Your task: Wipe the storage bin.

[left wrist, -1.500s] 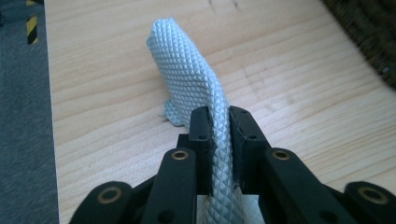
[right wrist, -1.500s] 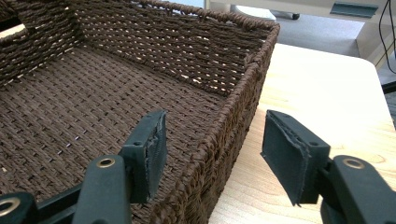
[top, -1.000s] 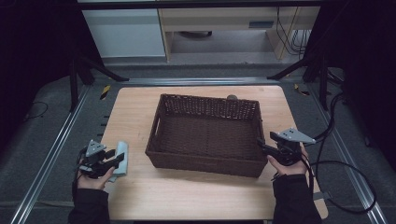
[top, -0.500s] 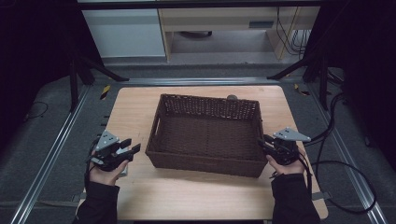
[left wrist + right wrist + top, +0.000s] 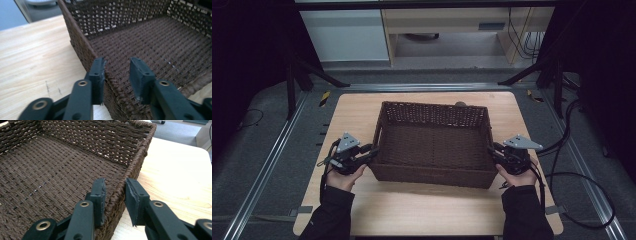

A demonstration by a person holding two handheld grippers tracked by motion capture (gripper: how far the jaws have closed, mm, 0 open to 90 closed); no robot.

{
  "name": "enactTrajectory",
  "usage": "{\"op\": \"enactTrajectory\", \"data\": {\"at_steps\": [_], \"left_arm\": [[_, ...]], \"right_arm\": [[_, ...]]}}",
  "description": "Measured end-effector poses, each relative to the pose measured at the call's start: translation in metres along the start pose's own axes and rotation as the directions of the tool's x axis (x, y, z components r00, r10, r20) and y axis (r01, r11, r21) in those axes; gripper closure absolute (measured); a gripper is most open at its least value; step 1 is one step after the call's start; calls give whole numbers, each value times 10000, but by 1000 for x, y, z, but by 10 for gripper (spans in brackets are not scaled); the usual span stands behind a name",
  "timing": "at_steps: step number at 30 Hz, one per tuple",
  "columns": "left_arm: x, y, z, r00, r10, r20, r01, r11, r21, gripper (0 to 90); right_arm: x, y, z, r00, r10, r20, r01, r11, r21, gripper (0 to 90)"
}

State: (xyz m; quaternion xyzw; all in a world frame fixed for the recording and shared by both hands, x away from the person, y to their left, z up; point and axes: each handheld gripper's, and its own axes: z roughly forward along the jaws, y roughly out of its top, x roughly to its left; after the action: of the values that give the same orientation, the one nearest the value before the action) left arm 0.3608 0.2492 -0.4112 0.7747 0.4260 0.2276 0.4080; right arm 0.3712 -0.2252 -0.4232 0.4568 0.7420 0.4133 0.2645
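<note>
A dark brown woven basket (image 5: 434,116) sits empty in the middle of the wooden table (image 5: 522,120). My left gripper (image 5: 373,150) is at the basket's left wall near its front corner. In the left gripper view the left gripper (image 5: 117,68) is open, one jaw outside and one inside the rim of the basket (image 5: 155,42). My right gripper (image 5: 493,151) is at the right wall. In the right gripper view the right gripper (image 5: 115,190) is open and straddles the rim of the basket (image 5: 50,170) the same way.
A small dark object (image 5: 460,104) peeks over the basket's back wall. Metal rails (image 5: 272,160) run along both table sides, with black stand legs (image 5: 312,70) at the back corners. Cables (image 5: 582,175) trail on the floor to the right.
My left gripper has moved right across the table to the basket's left wall. My right gripper has edged in onto the right wall. The basket has stayed put.
</note>
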Motion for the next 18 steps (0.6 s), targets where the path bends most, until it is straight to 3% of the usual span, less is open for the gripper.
{"op": "enactTrajectory", "data": {"at_steps": [3,5,11,18], "left_arm": [[3,-3,-1,10000,-51,69,51,10000,25,711],[4,-4,-2,9995,-221,205,222,9997,-46,712],[-2,-7,-6,9998,-100,143,101,9999,-62,710],[-7,-8,-10,9997,-19,245,20,10000,-63,697]], "right_arm": [[0,0,-1,10000,-61,8,61,10000,-78,625],[-1,1,-3,10000,-17,2,17,9999,-147,611],[0,4,-15,10000,44,-5,-44,9996,-291,605],[0,2,-15,10000,77,-42,-76,9997,239,724]]}}
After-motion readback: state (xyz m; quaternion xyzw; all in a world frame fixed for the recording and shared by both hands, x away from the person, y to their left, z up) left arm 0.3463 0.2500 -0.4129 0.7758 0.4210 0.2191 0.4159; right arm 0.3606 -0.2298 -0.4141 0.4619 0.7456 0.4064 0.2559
